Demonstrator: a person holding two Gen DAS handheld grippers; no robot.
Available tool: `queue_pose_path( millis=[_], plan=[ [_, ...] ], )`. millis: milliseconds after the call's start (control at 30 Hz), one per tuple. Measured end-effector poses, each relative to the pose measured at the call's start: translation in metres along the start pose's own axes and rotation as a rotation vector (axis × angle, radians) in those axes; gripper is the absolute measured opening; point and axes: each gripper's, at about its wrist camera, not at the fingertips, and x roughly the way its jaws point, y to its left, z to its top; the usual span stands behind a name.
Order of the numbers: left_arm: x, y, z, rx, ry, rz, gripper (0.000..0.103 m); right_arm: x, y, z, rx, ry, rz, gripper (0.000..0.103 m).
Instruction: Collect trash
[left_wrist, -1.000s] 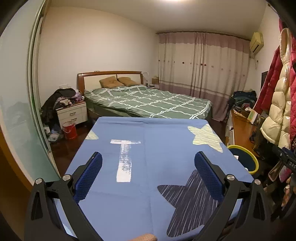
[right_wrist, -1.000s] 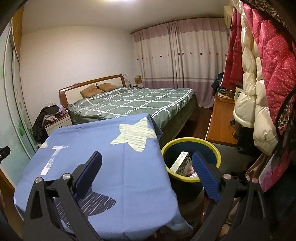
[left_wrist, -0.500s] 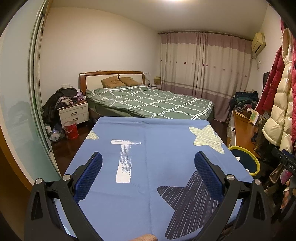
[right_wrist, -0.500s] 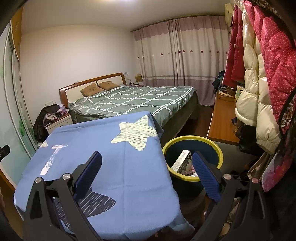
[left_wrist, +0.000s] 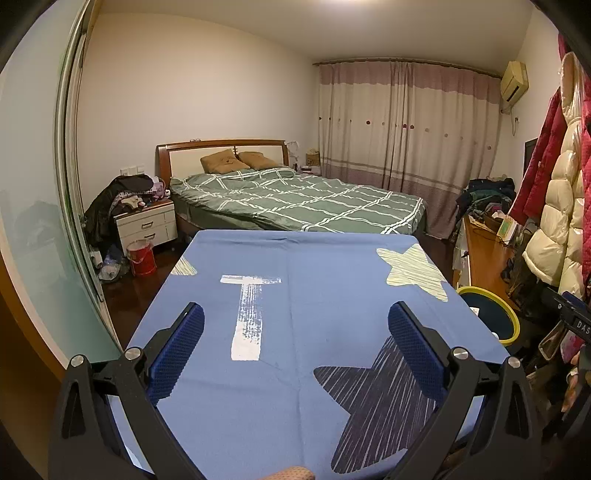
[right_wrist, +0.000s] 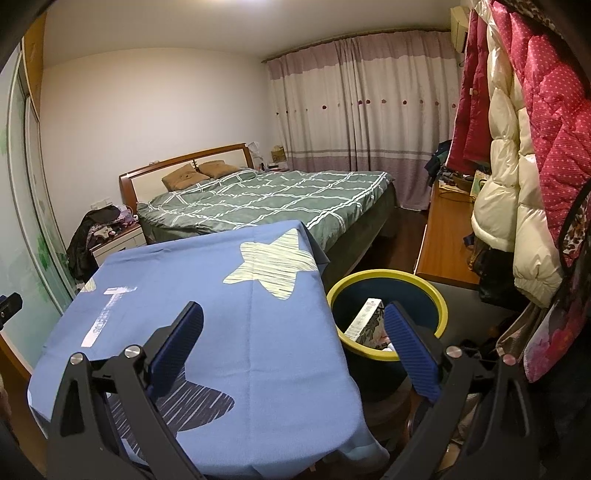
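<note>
Both views have drifted slightly, the right one nearing the bin (right_wrist: 436, 295). Left gripper (left_wrist: 295, 343) and right gripper (right_wrist: 293, 343) hover with fingers spread wide, empty, over the blue-clothed bench (left_wrist: 325, 295). Collected trash, including a carton (right_wrist: 364, 319), lies inside the yellow-rimmed bin beside the bench. Bench top appears bare: collection judged complete, or the next move calls for finding further trash elsewhere.
</note>
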Motion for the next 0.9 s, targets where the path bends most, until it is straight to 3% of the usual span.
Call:
queue_pose_path(
  millis=[900],
  plan=[
    [0.0065, -0.0028, -0.0068, -0.001, 0.015, -0.001, 0.098, 0.0064, 0.001, -0.0014, 0.007, 0.013, 0.009, 0.094]
  ],
)
